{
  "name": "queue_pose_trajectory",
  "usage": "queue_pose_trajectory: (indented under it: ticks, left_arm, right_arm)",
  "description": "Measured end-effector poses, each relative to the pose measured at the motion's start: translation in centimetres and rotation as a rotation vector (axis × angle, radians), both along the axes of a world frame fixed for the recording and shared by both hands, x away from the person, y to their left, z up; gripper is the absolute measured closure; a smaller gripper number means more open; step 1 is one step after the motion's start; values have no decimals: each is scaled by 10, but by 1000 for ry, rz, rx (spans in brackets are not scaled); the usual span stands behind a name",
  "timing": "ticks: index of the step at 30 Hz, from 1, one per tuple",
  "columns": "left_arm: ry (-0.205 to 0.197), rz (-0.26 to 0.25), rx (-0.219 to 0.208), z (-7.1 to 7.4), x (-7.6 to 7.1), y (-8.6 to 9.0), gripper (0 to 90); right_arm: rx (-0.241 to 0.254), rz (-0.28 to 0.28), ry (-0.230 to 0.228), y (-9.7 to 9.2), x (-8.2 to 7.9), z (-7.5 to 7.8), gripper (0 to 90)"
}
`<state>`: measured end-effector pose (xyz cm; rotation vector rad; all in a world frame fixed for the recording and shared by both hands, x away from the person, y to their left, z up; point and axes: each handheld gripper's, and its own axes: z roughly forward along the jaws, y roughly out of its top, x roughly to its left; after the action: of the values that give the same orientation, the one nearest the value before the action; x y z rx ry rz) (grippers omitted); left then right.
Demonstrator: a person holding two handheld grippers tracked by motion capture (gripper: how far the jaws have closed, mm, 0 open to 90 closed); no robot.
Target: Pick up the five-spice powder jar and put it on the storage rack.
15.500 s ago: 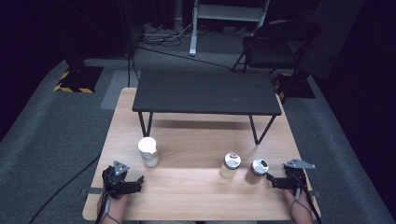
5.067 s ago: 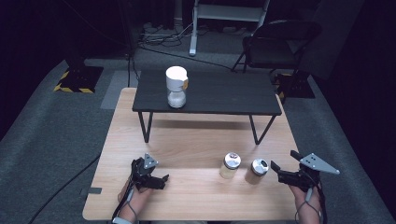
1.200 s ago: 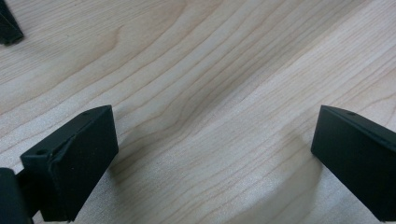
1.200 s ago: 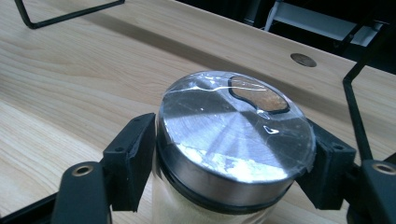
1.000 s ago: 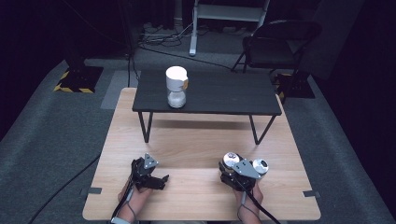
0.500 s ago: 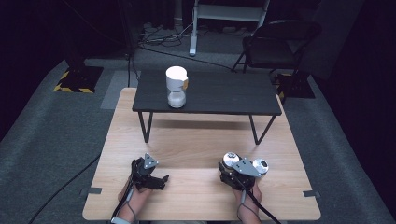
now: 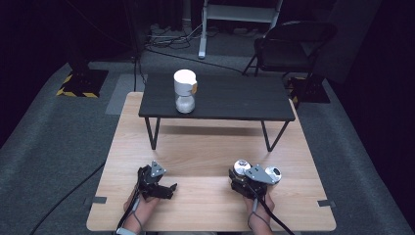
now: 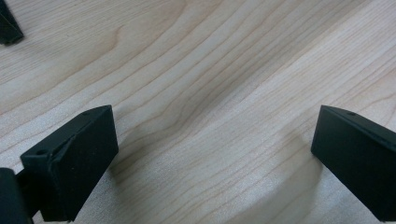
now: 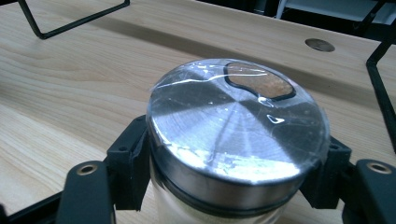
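At lower centre of the right gripper view, the right gripper has just closed on the squat glass jar with a brushed-metal lid on the light wooden table; it should lift straight, keeping the jar upright. The left gripper rests open.

1. A wooden table is set on grey carpet.
2. A low black shelf on thin metal legs is placed across the table's far half.
3. A white-capped container is stood on the shelf, left of its middle.
4. A second metal-lidded jar is seen on the near right of the table.
5. A dark folding chair is placed beyond the table, far right.
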<state>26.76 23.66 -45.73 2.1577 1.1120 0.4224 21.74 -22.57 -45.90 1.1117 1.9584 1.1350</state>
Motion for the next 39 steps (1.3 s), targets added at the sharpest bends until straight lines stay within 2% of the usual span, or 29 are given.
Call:
queue_pose_trajectory:
  ticks: [8,13,25,39]
  left_arm:
    - [0,0,0,0,0,0,5]
    - [0,0,1,0,0,0,5]
    - [-1,5,1,0,-1,-1,4]
    - [-2,7,3,0,-1,-1,3]
  right_arm:
    - [7,10,1,-2,0,7,312]
    - [6,28,-16,-3,0,21,312]
    - [7,56,-81,-5,7,73,312]
    - [-8,75,-166,14,26,139,313]
